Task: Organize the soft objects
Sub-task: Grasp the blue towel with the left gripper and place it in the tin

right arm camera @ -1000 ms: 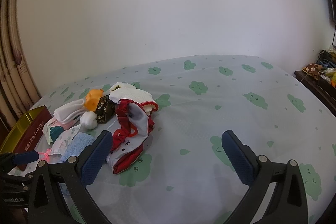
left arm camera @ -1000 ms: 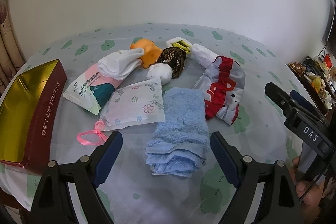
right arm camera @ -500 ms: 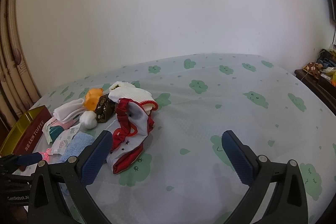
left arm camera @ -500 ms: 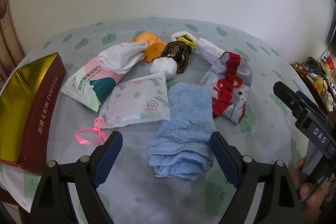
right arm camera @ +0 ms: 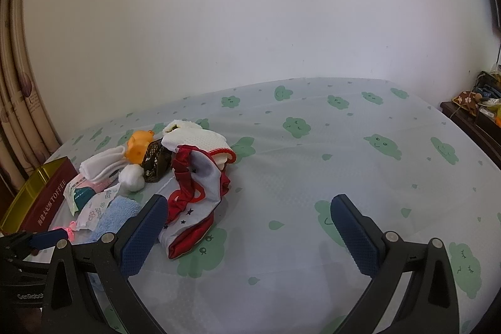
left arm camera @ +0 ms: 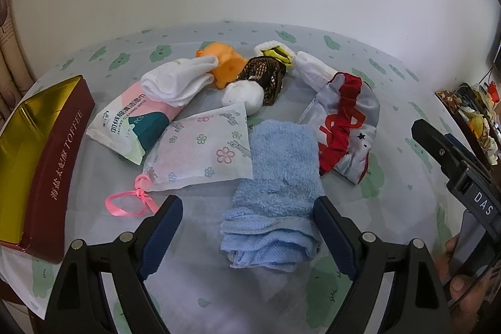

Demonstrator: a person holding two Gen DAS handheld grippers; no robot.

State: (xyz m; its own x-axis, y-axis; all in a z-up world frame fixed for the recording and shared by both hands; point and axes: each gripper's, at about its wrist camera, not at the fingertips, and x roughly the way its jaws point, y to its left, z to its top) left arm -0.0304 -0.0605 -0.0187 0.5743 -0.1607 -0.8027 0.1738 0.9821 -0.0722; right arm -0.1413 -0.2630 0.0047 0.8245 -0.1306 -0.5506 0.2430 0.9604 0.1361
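Left gripper [left arm camera: 247,235] closer in on the folded blue towel [left arm camera: 275,193] than a second ago, jaws spread wide, towel's near end between them. Nothing gripped yet. Right gripper [right arm camera: 250,235] spread, idle over bare sheet. Tin [left arm camera: 37,152] empty at left; likely first pick.
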